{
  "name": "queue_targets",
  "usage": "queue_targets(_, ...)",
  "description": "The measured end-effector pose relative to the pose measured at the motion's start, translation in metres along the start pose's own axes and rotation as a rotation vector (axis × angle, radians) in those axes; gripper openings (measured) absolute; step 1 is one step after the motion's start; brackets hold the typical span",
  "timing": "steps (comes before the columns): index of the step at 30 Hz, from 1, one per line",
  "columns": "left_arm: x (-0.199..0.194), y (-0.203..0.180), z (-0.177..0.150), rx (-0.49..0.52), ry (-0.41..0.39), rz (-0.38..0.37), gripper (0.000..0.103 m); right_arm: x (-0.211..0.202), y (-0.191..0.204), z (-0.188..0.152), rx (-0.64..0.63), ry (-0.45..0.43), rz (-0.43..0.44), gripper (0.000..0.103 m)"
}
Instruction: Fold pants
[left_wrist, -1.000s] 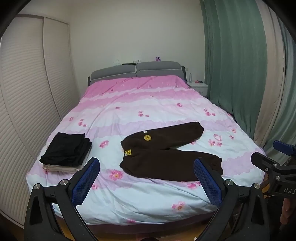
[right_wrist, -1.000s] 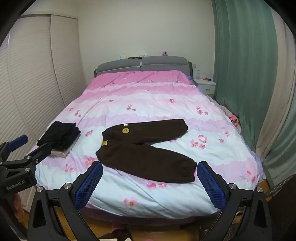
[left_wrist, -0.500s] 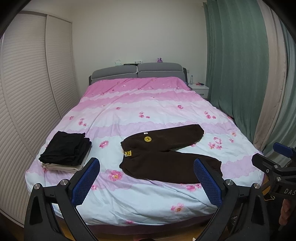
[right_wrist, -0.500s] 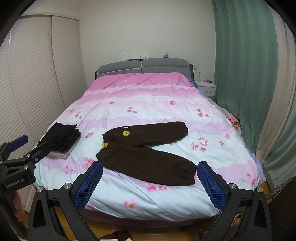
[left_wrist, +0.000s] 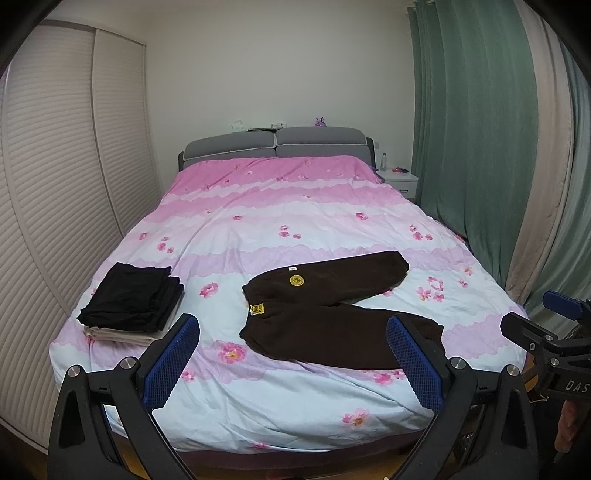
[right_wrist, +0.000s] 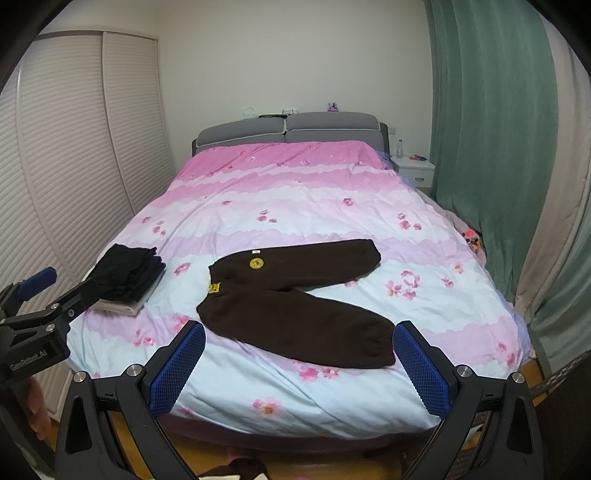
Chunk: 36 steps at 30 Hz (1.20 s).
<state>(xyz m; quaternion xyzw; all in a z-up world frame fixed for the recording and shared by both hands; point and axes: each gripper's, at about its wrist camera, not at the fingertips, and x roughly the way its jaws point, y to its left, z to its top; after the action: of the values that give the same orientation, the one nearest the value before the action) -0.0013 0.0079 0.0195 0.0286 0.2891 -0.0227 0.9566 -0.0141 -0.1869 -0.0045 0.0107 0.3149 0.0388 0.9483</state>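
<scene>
A bedroom seen from the foot of one bed (left_wrist: 295, 206) covered by a quilt banded in pink, white and lilac with scattered pink flowers. One pair of dark brown pants (left_wrist: 332, 306) lies flat and unfolded on the near half of the bed, a little toward 3 o'clock of the bed's middle. Its waistband points toward 9 o'clock and its two legs spread apart toward 3 o'clock, one leg angled up, the other angled down toward the foot edge. Two yellow patches show near the waistband, plus one small white label.

At 9 o'clock from the pants, well apart from them, sits one stack of folded clothes (left_wrist: 129, 299): black garments on top of a pale beige one.

Two tools are in view, both held off the bed before its foot. The left tool (left_wrist: 291, 358) has its two blue-padded fingers spread wide and grips nothing. The right tool (right_wrist: 299, 363) is likewise spread wide and grips nothing. Each tool also appears at the edge of the other's view.

At 12 o'clock stands one grey headboard (left_wrist: 277, 142) of two cushions, with a few small items on top too small to identify. One white nightstand (right_wrist: 413, 170) sits at 2 o'clock, carrying one clear bottle (right_wrist: 399, 147). Green curtains (left_wrist: 476, 129) hang along the 3 o'clock side, and slatted wardrobe doors (left_wrist: 62, 166) run along the 9 o'clock side.
</scene>
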Motion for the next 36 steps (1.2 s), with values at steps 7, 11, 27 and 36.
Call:
queue_targets(7, 0.000, 0.000, 0.002, -0.003, -0.008, 0.001, 0.103, 0.000, 0.000, 0.000, 0.002, 0.002, 0.003, 0.103)
queue_targets(11, 0.000, 0.000, 0.001, -0.004, -0.007, 0.001, 0.103, 0.000, 0.002, -0.001, 0.002, 0.003, 0.000, 0.103)
queue_targets(27, 0.001, -0.004, 0.000, -0.003, -0.025, 0.004, 0.103, 0.005, 0.001, 0.002, -0.001, 0.004, 0.010, 0.103)
queue_targets(36, 0.004, -0.003, 0.003, -0.008, -0.012, 0.016, 0.103, 0.010, -0.005, 0.003, -0.001, 0.011, 0.020, 0.103)
